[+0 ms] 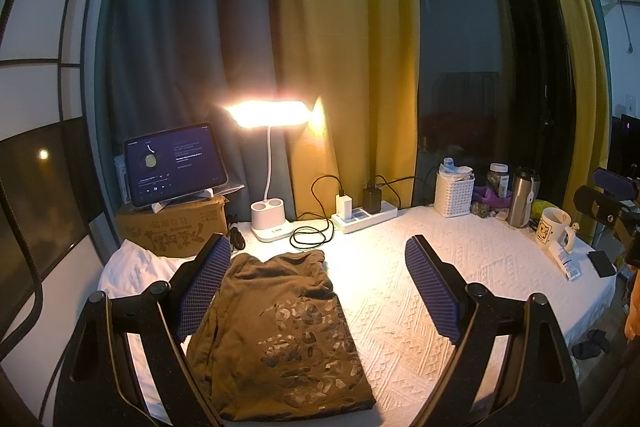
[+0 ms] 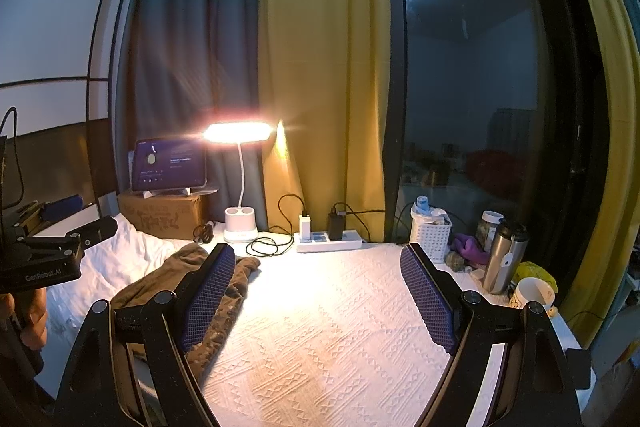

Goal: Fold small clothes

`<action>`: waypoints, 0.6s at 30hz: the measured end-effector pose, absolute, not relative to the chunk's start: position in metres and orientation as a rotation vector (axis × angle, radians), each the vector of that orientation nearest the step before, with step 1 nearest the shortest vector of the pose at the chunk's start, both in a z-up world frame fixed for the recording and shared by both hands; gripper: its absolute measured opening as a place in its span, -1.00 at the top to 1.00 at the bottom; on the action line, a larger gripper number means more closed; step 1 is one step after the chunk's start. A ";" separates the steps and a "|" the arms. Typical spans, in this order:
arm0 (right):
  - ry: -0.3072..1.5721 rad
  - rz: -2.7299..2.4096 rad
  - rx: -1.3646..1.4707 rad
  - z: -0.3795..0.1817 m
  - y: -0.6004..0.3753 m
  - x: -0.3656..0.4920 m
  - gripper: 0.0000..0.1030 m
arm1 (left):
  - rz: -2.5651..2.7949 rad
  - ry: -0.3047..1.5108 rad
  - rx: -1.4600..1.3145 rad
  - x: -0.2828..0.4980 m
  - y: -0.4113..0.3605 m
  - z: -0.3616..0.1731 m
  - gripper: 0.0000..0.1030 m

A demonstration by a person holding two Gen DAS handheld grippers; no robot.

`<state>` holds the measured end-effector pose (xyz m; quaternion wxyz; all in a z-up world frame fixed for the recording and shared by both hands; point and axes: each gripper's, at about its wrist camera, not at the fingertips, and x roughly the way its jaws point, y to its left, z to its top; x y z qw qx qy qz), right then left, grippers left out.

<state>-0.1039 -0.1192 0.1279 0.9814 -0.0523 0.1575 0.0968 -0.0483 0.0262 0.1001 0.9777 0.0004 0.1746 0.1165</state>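
A small brown garment (image 1: 276,335) with a mottled print lies folded into a long strip on the white textured cloth (image 1: 440,267). My left gripper (image 1: 320,291) is open above it, the left finger over the garment's left edge, touching nothing. My right gripper (image 2: 316,295) is open and empty over bare cloth; the garment (image 2: 224,291) lies partly hidden behind its left finger. The left gripper's body (image 2: 52,251) shows at the far left of the right wrist view. The right gripper's body (image 1: 608,203) shows at the far right of the left wrist view.
At the back stand a lit desk lamp (image 1: 268,163), a tablet (image 1: 174,165) on a cardboard box (image 1: 172,227), a power strip with chargers and cables (image 1: 362,213), a white basket (image 1: 454,193), a steel tumbler (image 1: 522,197), a mug (image 1: 554,229) and a phone (image 1: 602,263). Curtains and a dark window are behind.
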 end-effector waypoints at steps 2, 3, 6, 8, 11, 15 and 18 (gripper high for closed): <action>0.318 0.194 -0.106 0.128 -0.119 -0.104 -0.67 | 0.235 0.352 0.000 -0.048 0.026 0.100 -0.72; 0.319 0.194 -0.106 0.128 -0.119 -0.104 -0.67 | 0.235 0.352 0.000 -0.048 0.026 0.100 -0.72; 0.319 0.193 -0.108 0.128 -0.119 -0.104 -0.67 | 0.235 0.352 0.001 -0.048 0.026 0.100 -0.72; 0.319 0.193 -0.109 0.128 -0.119 -0.104 -0.67 | 0.235 0.352 0.002 -0.048 0.027 0.100 -0.72; 0.319 0.191 -0.106 0.128 -0.118 -0.105 -0.67 | 0.233 0.353 0.001 -0.049 0.027 0.100 -0.72; 0.320 0.192 -0.107 0.128 -0.118 -0.104 -0.67 | 0.234 0.356 0.001 -0.047 0.027 0.099 -0.72; 0.322 0.193 -0.108 0.127 -0.119 -0.104 -0.67 | 0.233 0.359 -0.002 -0.047 0.030 0.097 -0.72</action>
